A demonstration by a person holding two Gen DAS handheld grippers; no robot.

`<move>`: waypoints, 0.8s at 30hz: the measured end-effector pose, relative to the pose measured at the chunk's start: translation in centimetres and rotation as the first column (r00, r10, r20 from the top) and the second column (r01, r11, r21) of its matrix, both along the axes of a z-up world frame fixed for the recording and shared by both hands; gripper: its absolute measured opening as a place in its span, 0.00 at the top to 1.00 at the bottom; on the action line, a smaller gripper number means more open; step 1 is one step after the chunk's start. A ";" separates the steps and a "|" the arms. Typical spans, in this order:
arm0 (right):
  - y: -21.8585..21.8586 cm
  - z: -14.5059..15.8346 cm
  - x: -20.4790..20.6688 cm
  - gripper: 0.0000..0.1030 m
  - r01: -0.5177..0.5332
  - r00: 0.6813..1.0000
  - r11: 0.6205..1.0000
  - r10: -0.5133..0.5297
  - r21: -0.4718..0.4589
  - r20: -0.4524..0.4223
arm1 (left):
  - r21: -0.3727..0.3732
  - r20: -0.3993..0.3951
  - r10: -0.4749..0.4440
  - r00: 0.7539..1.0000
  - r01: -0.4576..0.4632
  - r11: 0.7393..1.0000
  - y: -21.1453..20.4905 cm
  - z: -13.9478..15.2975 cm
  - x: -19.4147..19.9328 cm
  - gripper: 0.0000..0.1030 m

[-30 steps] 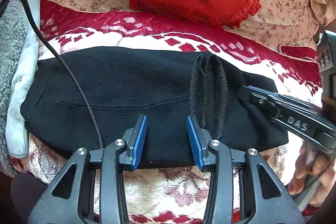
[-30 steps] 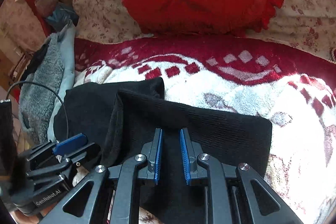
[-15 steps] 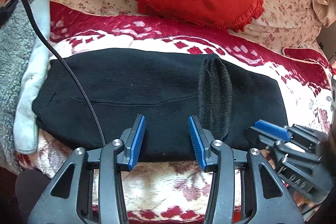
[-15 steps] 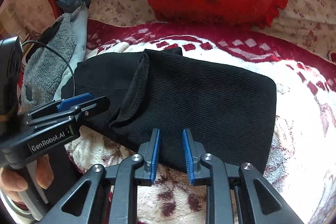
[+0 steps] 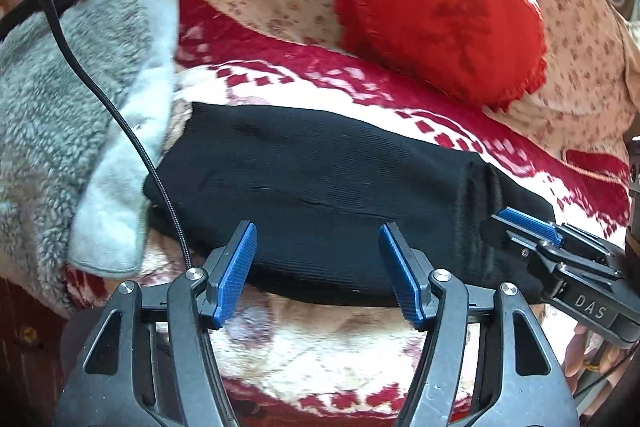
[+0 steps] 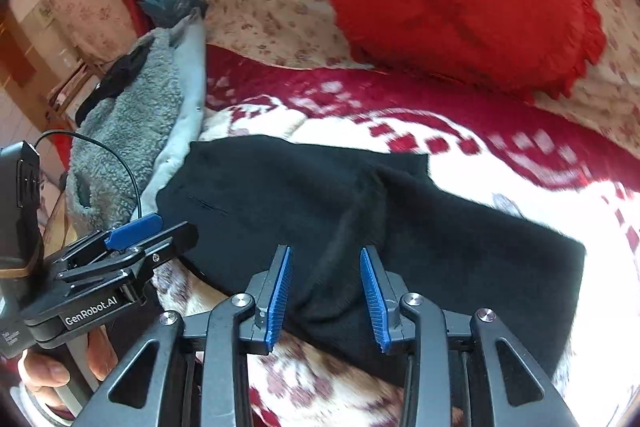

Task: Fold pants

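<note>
We are hovering both grippers, left [image 5: 316, 271] and right [image 6: 326, 293], fingers apart and empty, over black knit pants [image 5: 320, 195] lying in front of the red cushion [image 5: 440, 11]. Soft and limp, they are probably best pinched at the near hem. Only the right view is showing the overlapped flap's corner.

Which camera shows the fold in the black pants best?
The right wrist view. There the raised fold in the black knitted pants lies mid-picture, ahead of the open right gripper. In the left wrist view the fold sits far right, beside the right gripper's tip, away from the open left gripper.
</note>
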State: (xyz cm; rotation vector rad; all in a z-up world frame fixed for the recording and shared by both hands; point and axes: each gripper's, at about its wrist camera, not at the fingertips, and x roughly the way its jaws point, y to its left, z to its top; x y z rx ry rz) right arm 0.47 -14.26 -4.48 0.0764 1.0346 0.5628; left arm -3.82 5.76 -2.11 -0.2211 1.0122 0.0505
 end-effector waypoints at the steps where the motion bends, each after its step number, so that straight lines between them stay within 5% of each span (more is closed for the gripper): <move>1: 0.5 0.1 0.2 0.66 -0.009 1.000 1.000 0.009 0.005 0.005 | -0.012 -0.002 0.013 1.000 -0.013 1.000 0.5 -0.1 0.0 0.38; 4: 2.2 0.4 1.0 0.58 -0.044 0.999 0.999 0.044 0.009 0.018 | -0.058 -0.007 0.059 0.998 -0.059 0.997 2.1 -0.4 -0.2 0.38; 14: 6.0 -0.5 2.6 0.57 -0.113 0.994 0.994 0.113 -0.002 -0.004 | -0.074 -0.019 0.109 0.994 -0.110 0.991 4.5 -0.9 -0.3 0.38; 24: 8.9 -0.4 4.6 0.50 -0.161 0.987 0.987 0.161 -0.012 0.002 | -0.179 -0.063 0.147 0.987 -0.156 0.971 6.5 -1.9 -1.0 0.38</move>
